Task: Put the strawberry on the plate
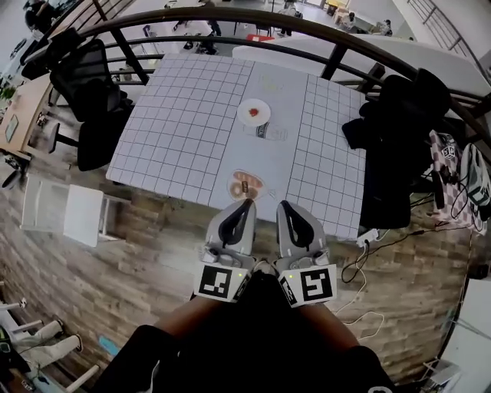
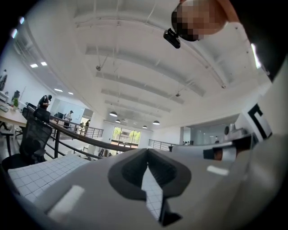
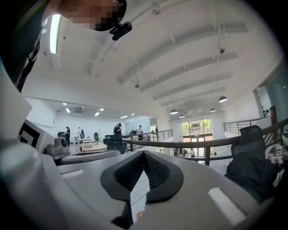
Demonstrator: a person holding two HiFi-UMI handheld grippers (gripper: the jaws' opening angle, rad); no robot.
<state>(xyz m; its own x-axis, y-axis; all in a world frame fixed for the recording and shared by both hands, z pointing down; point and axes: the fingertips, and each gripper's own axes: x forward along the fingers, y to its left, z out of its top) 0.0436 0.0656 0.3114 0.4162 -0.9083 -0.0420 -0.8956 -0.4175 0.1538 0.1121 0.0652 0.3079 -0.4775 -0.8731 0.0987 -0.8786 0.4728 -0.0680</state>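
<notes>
Head view only: white plate (image 1: 254, 112) mid-table (image 1: 176, 130), nearer far edge, small red strawberry (image 1: 255, 114) lying on it. Second dish (image 1: 247, 185) at near edge.

Gripper views miss plate: ceiling, railing (image 1: 230, 19), sliver of grid cloth through jaw gap. Right gripper view catches orange bit of near dish.

Your left gripper (image 1: 245, 204): jaws together, empty. Your right gripper (image 1: 285, 205): closed, empty. Both side by side, short of near edge.

Open cloth left and right of plate. Black chairs (image 1: 84, 84) crowd left edge.
</notes>
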